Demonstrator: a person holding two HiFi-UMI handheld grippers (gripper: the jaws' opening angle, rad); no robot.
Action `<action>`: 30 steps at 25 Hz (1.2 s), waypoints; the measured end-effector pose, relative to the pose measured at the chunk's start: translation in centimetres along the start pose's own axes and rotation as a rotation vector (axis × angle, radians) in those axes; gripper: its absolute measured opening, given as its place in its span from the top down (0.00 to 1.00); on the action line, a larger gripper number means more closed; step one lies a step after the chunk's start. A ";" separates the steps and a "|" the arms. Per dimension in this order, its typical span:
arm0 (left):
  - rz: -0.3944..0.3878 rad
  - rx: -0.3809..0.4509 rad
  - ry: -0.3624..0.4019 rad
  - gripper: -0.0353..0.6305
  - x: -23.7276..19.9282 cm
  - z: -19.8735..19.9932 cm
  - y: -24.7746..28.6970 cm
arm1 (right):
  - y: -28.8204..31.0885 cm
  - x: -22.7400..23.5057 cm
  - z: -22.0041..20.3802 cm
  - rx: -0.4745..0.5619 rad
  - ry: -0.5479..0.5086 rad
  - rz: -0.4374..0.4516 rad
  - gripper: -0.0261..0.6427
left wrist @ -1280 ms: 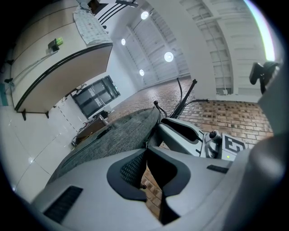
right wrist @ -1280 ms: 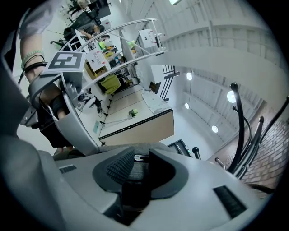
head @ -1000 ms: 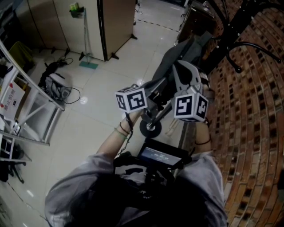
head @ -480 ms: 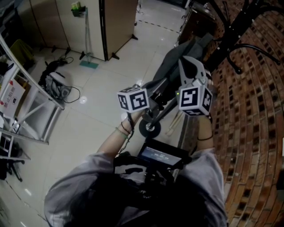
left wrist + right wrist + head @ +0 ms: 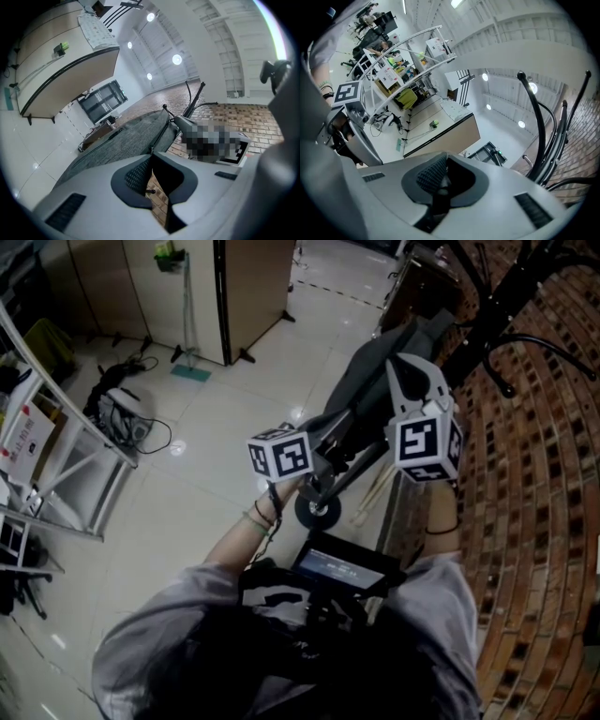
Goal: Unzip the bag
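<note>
Against the stand (image 5: 502, 296) hangs the bag (image 5: 361, 381): soft grey cloth, likely light, likely to sag and swing if tugged. Left tool (image 5: 152, 153) is pinched on its edge by the zip. Right tool (image 5: 447, 157), nearer the stand, has jaws just eased open, nearly together, nothing between. Best hold: the zip pull.

Open tiled floor (image 5: 206, 465) lies left of the grey bag (image 5: 370, 381), giving wide room on that side. To the right the brick wall (image 5: 534, 540) stands close. The black coat rack (image 5: 506, 296) spreads curved arms (several, at differing heights) above and beside the bag. Farther left, a cabinet (image 5: 253, 287), a metal frame (image 5: 103, 426) and floor cables (image 5: 117, 413) stand well apart.
</note>
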State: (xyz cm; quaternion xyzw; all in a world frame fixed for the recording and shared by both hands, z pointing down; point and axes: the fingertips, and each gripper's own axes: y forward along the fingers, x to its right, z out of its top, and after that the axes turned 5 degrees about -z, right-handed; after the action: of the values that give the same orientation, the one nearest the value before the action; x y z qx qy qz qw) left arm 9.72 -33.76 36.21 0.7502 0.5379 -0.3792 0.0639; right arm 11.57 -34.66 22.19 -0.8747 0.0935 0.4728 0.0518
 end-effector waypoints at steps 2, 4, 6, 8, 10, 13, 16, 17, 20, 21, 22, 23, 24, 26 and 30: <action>0.011 -0.004 -0.006 0.93 -0.5 -0.4 -0.4 | 0.1 0.3 0.1 0.011 0.012 -0.002 0.94; 0.007 -0.005 -0.015 0.93 -0.6 -0.6 -0.6 | 0.2 0.9 0.2 0.018 0.018 -0.013 0.94; 0.001 -0.005 -0.022 0.93 -0.5 -0.8 -0.8 | 0.3 1.5 -0.1 0.007 0.021 -0.023 0.94; 0.008 -0.011 -0.023 0.93 -0.7 -1.1 -1.1 | 0.4 2.1 -0.4 -0.006 0.024 -0.032 0.94; 0.021 -0.017 -0.010 0.93 -1.1 -1.4 -1.4 | 0.5 2.6 -0.5 -0.013 0.026 -0.041 0.94; 0.035 -0.032 0.006 0.93 -1.5 -1.8 -1.9 | 0.7 3.3 -0.4 -0.007 0.035 -0.053 0.94; 0.035 -0.046 -0.001 0.93 -1.6 -2.3 -2.2 | 0.9 3.9 -0.4 -0.002 0.043 -0.063 0.94; 0.041 -0.049 0.002 0.93 -1.7 -2.5 -2.4 | 0.9 4.0 -0.3 -0.001 0.044 -0.066 0.94; 0.054 -0.052 -0.008 0.93 -2.0 -3.0 -2.8 | 1.1 4.6 -0.3 0.004 0.053 -0.071 0.94; 0.055 -0.051 -0.014 0.93 -2.0 -3.2 -2.9 | 1.2 4.8 -0.3 0.006 0.058 -0.071 0.93; 0.057 -0.050 -0.017 0.93 -2.1 -3.3 -2.9 | 1.2 5.0 -0.4 0.008 0.065 -0.070 0.93; 0.059 -0.050 -0.018 0.93 -2.1 -3.4 -2.9 | 1.3 5.2 -0.4 0.010 0.071 -0.069 0.93; 0.061 -0.050 -0.018 0.93 -2.2 -3.5 -3.0 | 1.4 5.4 -0.4 0.011 0.077 -0.068 0.93; 0.068 -0.050 -0.023 0.93 -2.5 -3.7 -3.3 | 1.6 5.6 -0.4 0.012 0.084 -0.066 0.93; 0.080 -0.056 -0.026 0.93 -2.9 -4.3 -3.7 | 1.8 6.0 -0.5 0.012 0.095 -0.063 0.93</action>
State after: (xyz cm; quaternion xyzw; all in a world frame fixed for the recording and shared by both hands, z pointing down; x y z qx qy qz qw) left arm 8.31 -32.29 42.21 0.7640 0.5170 -0.3709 0.1069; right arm 14.78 -37.24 17.44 -0.8982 0.0709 0.4285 0.0673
